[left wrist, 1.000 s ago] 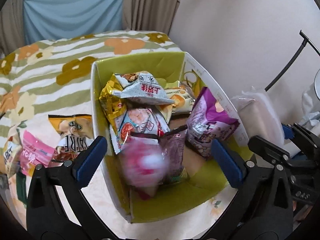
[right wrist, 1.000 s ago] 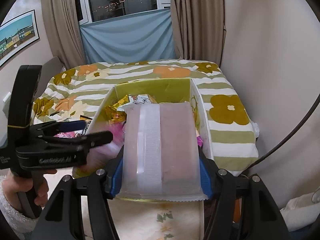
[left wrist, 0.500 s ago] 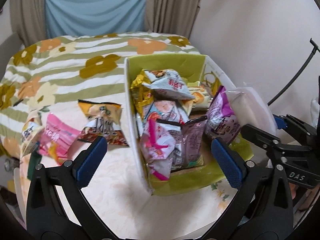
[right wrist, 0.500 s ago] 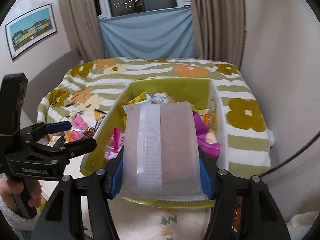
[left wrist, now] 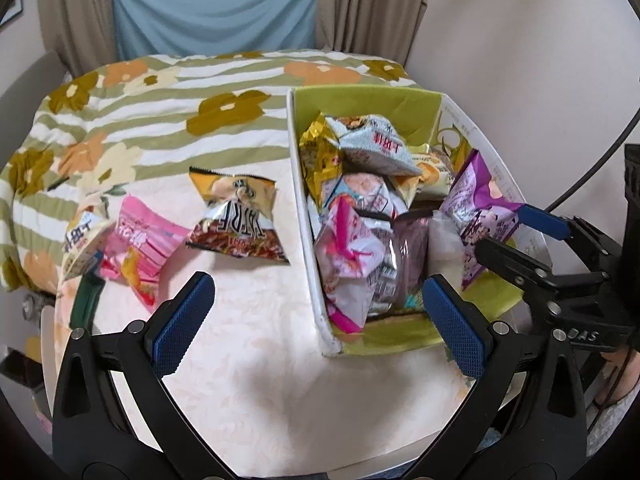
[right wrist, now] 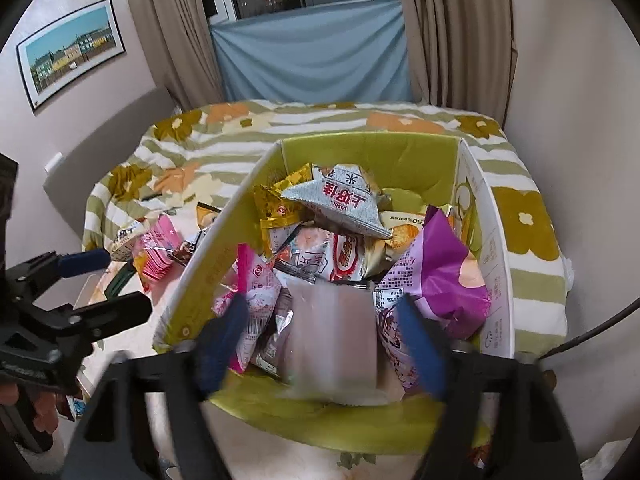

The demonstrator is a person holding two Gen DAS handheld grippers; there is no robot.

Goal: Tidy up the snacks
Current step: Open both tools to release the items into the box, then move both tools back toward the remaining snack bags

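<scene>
A green box (left wrist: 362, 102) on the table holds several snack packs; it also shows in the right wrist view (right wrist: 372, 152). My right gripper (right wrist: 320, 340) is open above the box's near end, and a pale pink pack (right wrist: 332, 332) lies blurred in the box between its fingers. My left gripper (left wrist: 318, 318) is open and empty over the table near the box's left wall. A brown and yellow pack (left wrist: 238, 216), a pink pack (left wrist: 138, 236) and another pack (left wrist: 80, 240) lie on the table left of the box.
The table (left wrist: 256, 360) has a floral striped cloth (left wrist: 160, 92) over its far half. A wall stands close on the right. A dark green object (left wrist: 86, 300) lies at the table's left edge.
My right gripper has opened and the pale pink pack has dropped into the box. My left gripper has moved left and back, away from the box.
</scene>
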